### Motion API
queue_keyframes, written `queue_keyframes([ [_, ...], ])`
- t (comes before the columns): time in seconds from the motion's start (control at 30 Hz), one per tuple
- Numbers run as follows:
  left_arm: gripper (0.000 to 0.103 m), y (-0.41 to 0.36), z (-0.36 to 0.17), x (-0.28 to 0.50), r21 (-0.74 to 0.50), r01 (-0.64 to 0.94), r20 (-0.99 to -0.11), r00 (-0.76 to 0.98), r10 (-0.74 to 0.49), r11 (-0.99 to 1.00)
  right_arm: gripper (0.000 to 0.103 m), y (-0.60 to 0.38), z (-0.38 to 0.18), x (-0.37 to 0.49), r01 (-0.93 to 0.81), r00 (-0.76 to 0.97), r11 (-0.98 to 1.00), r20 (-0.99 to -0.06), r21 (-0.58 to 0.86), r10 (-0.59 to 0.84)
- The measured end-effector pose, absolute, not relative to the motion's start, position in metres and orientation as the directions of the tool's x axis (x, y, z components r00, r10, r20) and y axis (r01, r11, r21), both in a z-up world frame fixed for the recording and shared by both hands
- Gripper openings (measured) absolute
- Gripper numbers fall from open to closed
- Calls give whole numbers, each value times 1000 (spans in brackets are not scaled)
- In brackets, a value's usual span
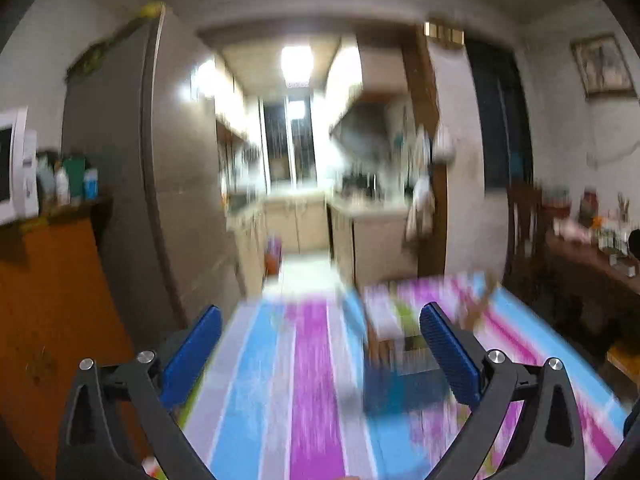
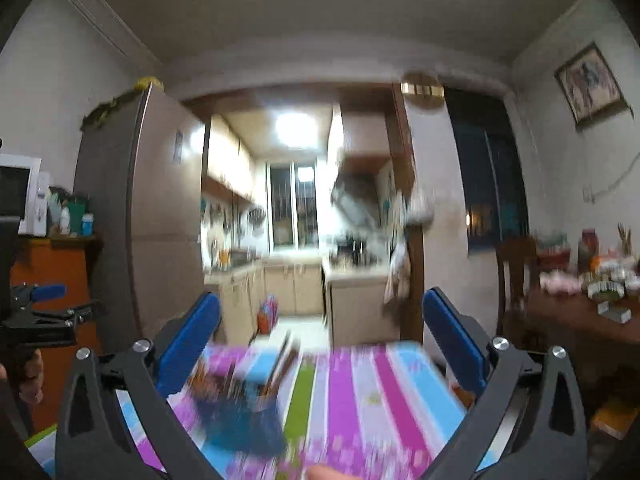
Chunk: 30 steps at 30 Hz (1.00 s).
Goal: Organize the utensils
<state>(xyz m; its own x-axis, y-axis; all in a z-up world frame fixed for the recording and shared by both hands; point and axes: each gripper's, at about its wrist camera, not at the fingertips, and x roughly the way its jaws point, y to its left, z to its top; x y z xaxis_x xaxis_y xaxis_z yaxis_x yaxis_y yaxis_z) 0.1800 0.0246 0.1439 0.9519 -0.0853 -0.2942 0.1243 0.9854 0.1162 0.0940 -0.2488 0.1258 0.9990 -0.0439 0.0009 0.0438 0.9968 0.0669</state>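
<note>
Both grippers are spread wide with nothing between their blue pads. From its own wrist view the left gripper (image 1: 320, 344) is raised above a table covered in a striped cloth (image 1: 312, 380) — bands of pink, blue, white and a little green. The right gripper (image 2: 320, 332) hangs over the near end of the same cloth (image 2: 360, 392), equally wide.

What must be the utensils sit on the cloth as a dark blue container (image 1: 396, 392) with brownish shapes above it, just right of centre under the left gripper's right pad (image 1: 448, 356). Motion blur smears it, so I cannot tell single utensils apart or count them. In the right wrist view the same blue mass (image 2: 240, 420) lies low and left, near that gripper's left pad (image 2: 188, 344), with a pale stick-like shape (image 2: 284, 356) leaning beside it.

At the far left of the right view the left gripper (image 2: 44, 308) shows side-on, a hand (image 2: 30, 376) beneath it.

Beyond the table stands a tall grey refrigerator (image 1: 120, 168), left of it an orange cabinet (image 1: 52, 312) bearing a white microwave (image 1: 14, 164) and some bottles (image 1: 76, 184). Straight ahead is a lit kitchen (image 1: 296, 160) with pale cupboards. On the right — a dark side table (image 1: 592, 248) crowded with small items, and a framed picture (image 1: 602, 66) on the wall.
</note>
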Motion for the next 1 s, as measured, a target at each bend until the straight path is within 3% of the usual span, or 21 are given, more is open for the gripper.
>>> queue_keyframes([
  [0.13, 99, 8, 89, 138, 173, 41, -311, 950, 15, 984, 98, -228, 81, 77, 115, 980, 991, -169, 71, -101],
  [0.23, 99, 1, 58, 116, 164, 81, -364, 931, -16, 983, 98, -203, 53, 64, 142, 962, 990, -238, 11, -135],
  [0.43, 99, -2, 32, 87, 134, 101, -393, 919, -40, 986, 98, -177, 34, 52, 149, 949, 986, -270, -70, -163],
  [1.0, 99, -8, 26, 75, 157, 77, -345, 939, -18, 985, 98, -190, 32, 40, 165, 950, 986, -264, -38, -169],
])
